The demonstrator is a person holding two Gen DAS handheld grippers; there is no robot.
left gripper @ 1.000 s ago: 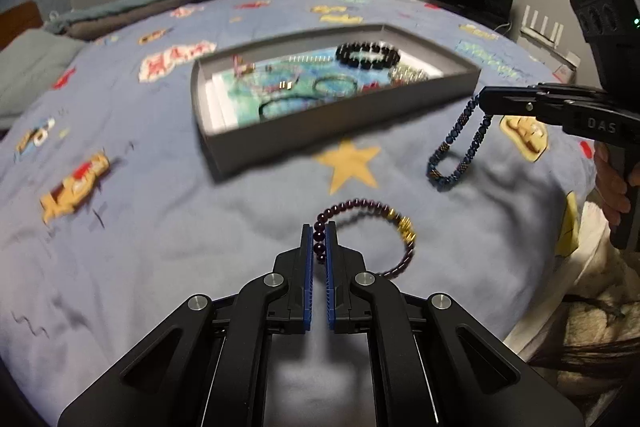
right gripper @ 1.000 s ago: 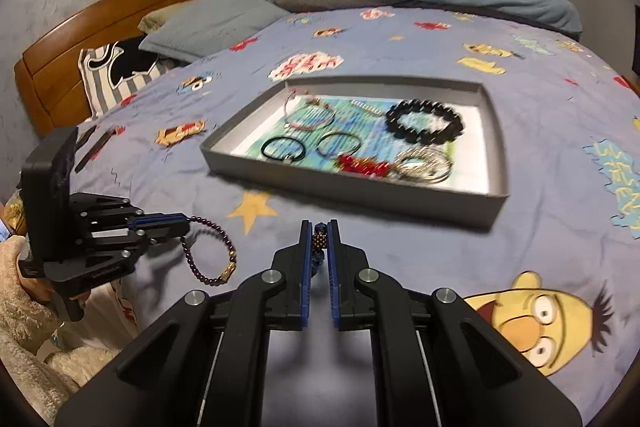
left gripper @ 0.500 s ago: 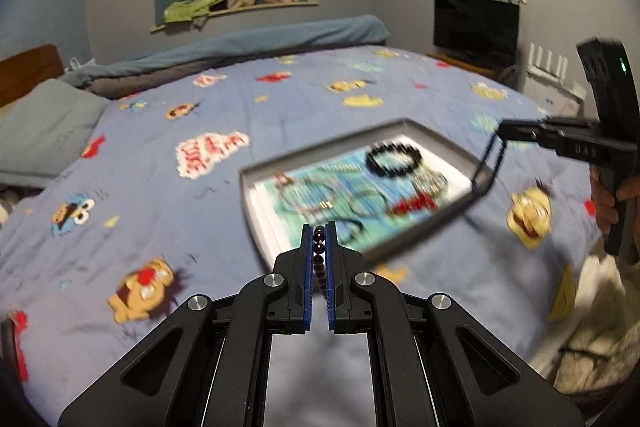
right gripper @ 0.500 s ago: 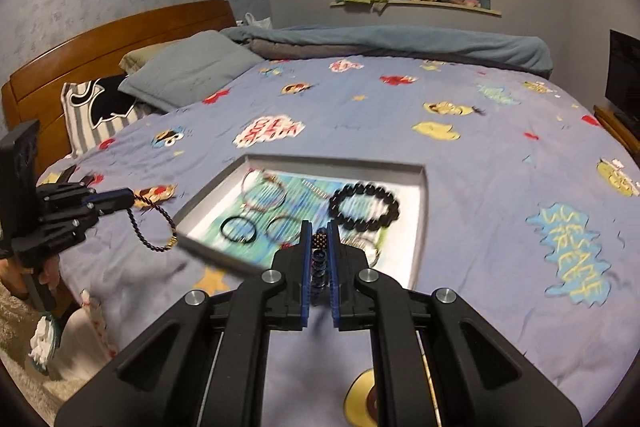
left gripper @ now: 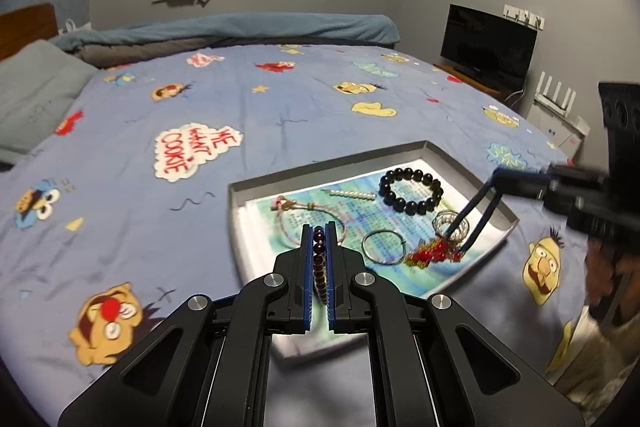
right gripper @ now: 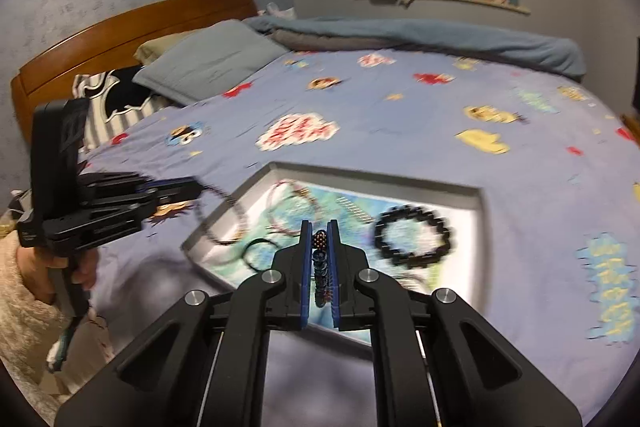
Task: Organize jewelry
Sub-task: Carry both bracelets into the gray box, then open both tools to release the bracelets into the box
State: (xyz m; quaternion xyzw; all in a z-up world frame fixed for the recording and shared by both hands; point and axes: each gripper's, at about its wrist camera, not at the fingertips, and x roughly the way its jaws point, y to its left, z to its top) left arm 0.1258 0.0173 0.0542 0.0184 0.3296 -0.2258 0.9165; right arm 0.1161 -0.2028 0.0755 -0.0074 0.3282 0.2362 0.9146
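Both bracelets are in the air over the gray tray [left gripper: 505, 211], so the step in hand looks like the delivery: carrying the loose pieces from the bed [left gripper: 256, 115] to join the rest. The left tool [left gripper: 319, 247] has its jaws pressed together on a dark purple beaded bracelet [left gripper: 319, 259], the beads stacked in the narrow slot between the pads. The right tool [right gripper: 319, 251] pinches a dark blue beaded bracelet [right gripper: 320, 263] the same way; from the left wrist view its loop [left gripper: 474, 223] hangs down over the tray's 3 o'clock side, above the red bead piece [left gripper: 430, 251] and the clear ring bracelet [left gripper: 450, 223]. Already lying in the tray are a black bead bracelet [left gripper: 411, 189] toward 1 o'clock, a thin metal bangle [left gripper: 383, 246] and a pink cord bracelet [left gripper: 310, 217]. The next move, I judge, calls for lowering each tool to a bare patch of the printed liner, then spreading the jaws so neither piece tangles with its neighbours.
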